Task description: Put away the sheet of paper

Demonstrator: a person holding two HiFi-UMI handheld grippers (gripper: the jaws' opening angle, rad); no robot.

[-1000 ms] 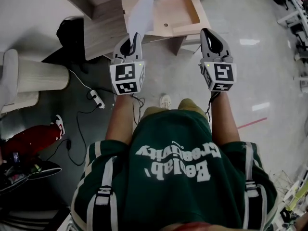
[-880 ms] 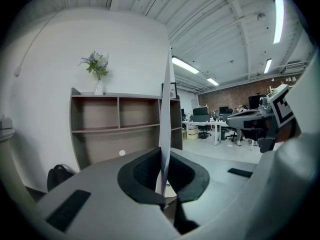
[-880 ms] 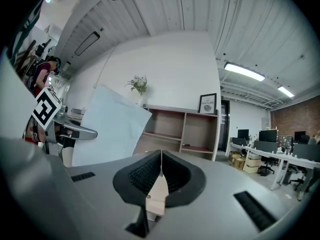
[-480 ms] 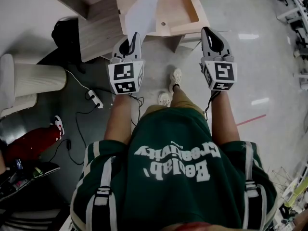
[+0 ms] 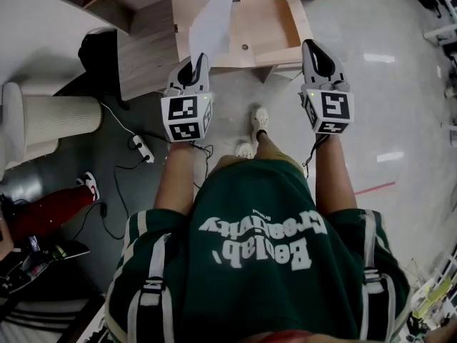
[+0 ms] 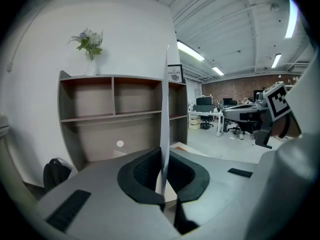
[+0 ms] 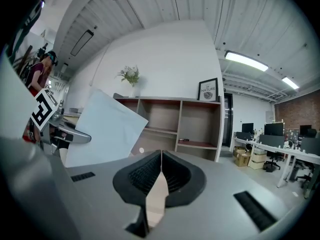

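I am pinching the sheet of paper point(image 6: 164, 109) in the left gripper point(image 6: 162, 159), its jaws closed on the sheet's lower edge. In the left gripper view the sheet is standing edge-on, a thin upright strip rising from between the pads. The right gripper point(image 7: 160, 156) is clenched with nothing in it, the two pads meeting along a straight seam. I am holding both grippers out ahead of the person's chest, level with each other and well apart.

From the right gripper view the paper is showing its broad pale face, tilted, with one corner pointing toward the shelves. In the head view it is reaching forward over the left part of a light wooden box point(image 5: 268, 21) that is lying open on the floor.

Beyond the box a grey shelf unit point(image 6: 115, 111) is standing against a white wall, with a vase of flowers point(image 6: 90, 41) on top and a framed picture point(image 7: 208, 90) at its far end. A black backpack point(image 5: 100, 48) is sitting on the floor to the left of the shelves, near a white ribbed bin point(image 5: 64, 116).
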